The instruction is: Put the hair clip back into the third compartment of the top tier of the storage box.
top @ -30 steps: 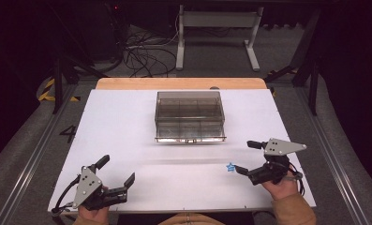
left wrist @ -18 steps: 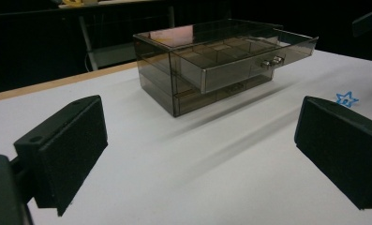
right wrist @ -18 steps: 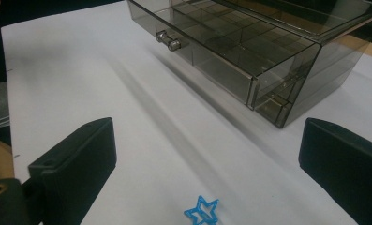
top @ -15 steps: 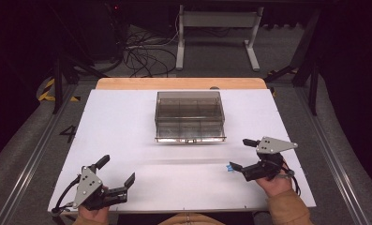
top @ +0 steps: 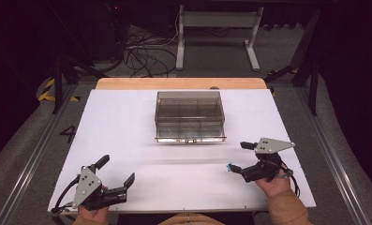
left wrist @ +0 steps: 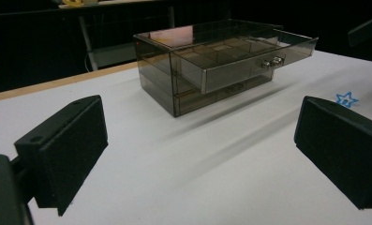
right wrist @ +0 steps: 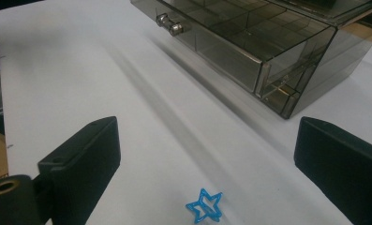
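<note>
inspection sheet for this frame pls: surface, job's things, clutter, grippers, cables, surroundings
Surface: white board on a wooden table, flat and bare apart from the items below.
Job's things: blue star lying flat on the board, between the right gripper's jaws, untouched; smoky clear drawer box mid-board, top drawer pulled out, its compartments look empty.
Clutter: nothing seen.
Grippers: left gripper open, holds nothing, at the near left edge; right gripper open around the star, jaws have just been closing a little.
Cables: one trails from each gripper; loose coil on the floor behind the table.
Surroundings: dark room, white desk frame beyond, yellow-black tape on the floor at left.
</note>
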`<control>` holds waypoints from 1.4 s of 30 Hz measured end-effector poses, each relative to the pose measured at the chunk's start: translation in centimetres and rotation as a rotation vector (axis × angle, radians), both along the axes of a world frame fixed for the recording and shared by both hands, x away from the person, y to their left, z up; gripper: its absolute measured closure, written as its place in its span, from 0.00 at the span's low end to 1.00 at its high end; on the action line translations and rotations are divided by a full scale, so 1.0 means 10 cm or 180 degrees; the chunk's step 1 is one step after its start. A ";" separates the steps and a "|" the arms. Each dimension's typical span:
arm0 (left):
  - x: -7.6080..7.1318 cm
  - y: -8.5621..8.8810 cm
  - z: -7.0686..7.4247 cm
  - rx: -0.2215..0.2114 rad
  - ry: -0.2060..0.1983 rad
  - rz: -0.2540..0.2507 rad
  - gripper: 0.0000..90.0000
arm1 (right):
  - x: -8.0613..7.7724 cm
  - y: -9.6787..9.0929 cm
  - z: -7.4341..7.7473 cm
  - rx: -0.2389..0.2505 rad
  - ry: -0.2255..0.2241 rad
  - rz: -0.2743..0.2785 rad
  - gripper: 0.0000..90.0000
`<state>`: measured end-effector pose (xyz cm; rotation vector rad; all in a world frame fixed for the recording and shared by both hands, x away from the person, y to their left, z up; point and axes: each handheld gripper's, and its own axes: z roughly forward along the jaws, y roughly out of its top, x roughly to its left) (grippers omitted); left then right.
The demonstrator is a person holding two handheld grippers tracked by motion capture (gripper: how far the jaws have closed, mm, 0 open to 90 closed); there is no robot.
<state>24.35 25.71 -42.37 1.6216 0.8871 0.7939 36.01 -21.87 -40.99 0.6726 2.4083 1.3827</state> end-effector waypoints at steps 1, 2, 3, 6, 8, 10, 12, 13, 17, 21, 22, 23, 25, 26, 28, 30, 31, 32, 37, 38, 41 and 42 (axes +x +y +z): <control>0.00 0.00 0.00 0.0001 -0.0003 0.0009 0.04 | 0.00 0.00 0.00 -0.0008 0.0013 0.0009 0.11; 0.00 0.00 0.00 -0.0001 -0.0006 0.0013 0.04 | -0.01 0.00 0.00 -0.0018 0.0021 0.0008 0.12; 0.00 0.00 0.00 -0.0003 -0.0006 0.0010 0.04 | -0.01 0.01 -0.01 -0.0058 0.0009 0.0008 0.13; 0.00 0.00 0.00 -0.0001 0.0005 0.0013 0.04 | -0.03 0.02 -0.01 -0.0139 0.0007 0.0022 0.18; 0.00 0.00 0.00 -0.0001 -0.0001 0.0009 0.04 | -0.04 0.02 -0.01 -0.0172 0.0055 0.0054 0.21; 0.00 0.00 0.00 -0.0001 0.0000 0.0012 0.04 | -0.03 0.02 -0.02 -0.0220 0.0112 0.0075 0.24; 0.00 0.00 0.00 0.0002 0.0001 0.0011 0.04 | -0.02 0.02 -0.03 -0.0281 0.0155 0.0092 0.26; 0.00 0.00 0.00 0.0002 0.0004 0.0009 0.04 | -0.02 0.03 -0.04 -0.0316 0.0162 0.0098 0.28; 0.00 0.00 0.00 -0.0005 0.0001 0.0019 0.04 | -0.01 0.04 -0.07 -0.0455 0.0262 0.0091 0.38; 0.00 0.00 0.00 0.0009 0.0005 0.0016 0.04 | 0.01 0.07 -0.10 -0.0590 0.0333 0.0110 0.42; 0.00 0.00 0.00 0.0009 0.0005 0.0016 0.04 | 0.01 0.07 -0.11 -0.0609 0.0344 0.0106 0.43; 0.01 0.00 0.00 0.0008 0.0006 0.0016 0.04 | 0.02 0.08 -0.12 -0.0640 0.0343 0.0099 0.43; 0.01 0.00 0.00 0.0008 0.0007 0.0016 0.04 | 0.02 0.09 -0.13 -0.0688 0.0346 0.0090 0.45; 0.01 0.00 0.00 0.0010 0.0007 0.0017 0.04 | 0.03 0.09 -0.13 -0.0714 0.0349 0.0083 0.45; 0.01 0.00 0.00 0.0009 0.0007 0.0018 0.04 | 0.04 0.10 -0.15 -0.0761 0.0348 0.0056 0.47; 0.01 0.00 0.00 0.0011 0.0006 0.0021 0.04 | 0.05 0.10 -0.16 -0.0808 0.0357 0.0047 0.47; 0.01 0.00 0.00 0.0010 0.0007 0.0020 0.04 | 0.05 0.10 -0.17 -0.0828 0.0361 0.0046 0.48; 0.01 0.00 0.00 0.0010 0.0009 0.0018 0.04 | 0.05 0.11 -0.17 -0.0844 0.0360 0.0043 0.48; 0.01 0.00 -0.01 -0.0004 0.0012 0.0032 0.04 | 0.06 0.13 -0.20 -0.0965 0.0342 0.0012 0.52; 0.01 0.00 -0.01 -0.0004 0.0012 0.0032 0.04 | 0.05 0.14 -0.21 -0.0985 0.0354 0.0015 0.53; 0.01 0.00 -0.01 -0.0003 0.0013 0.0033 0.04 | 0.06 0.16 -0.23 -0.1065 0.0356 0.0003 0.54; 0.01 0.00 -0.01 -0.0001 0.0014 0.0033 0.04 | 0.06 0.16 -0.23 -0.1074 0.0358 -0.0003 0.54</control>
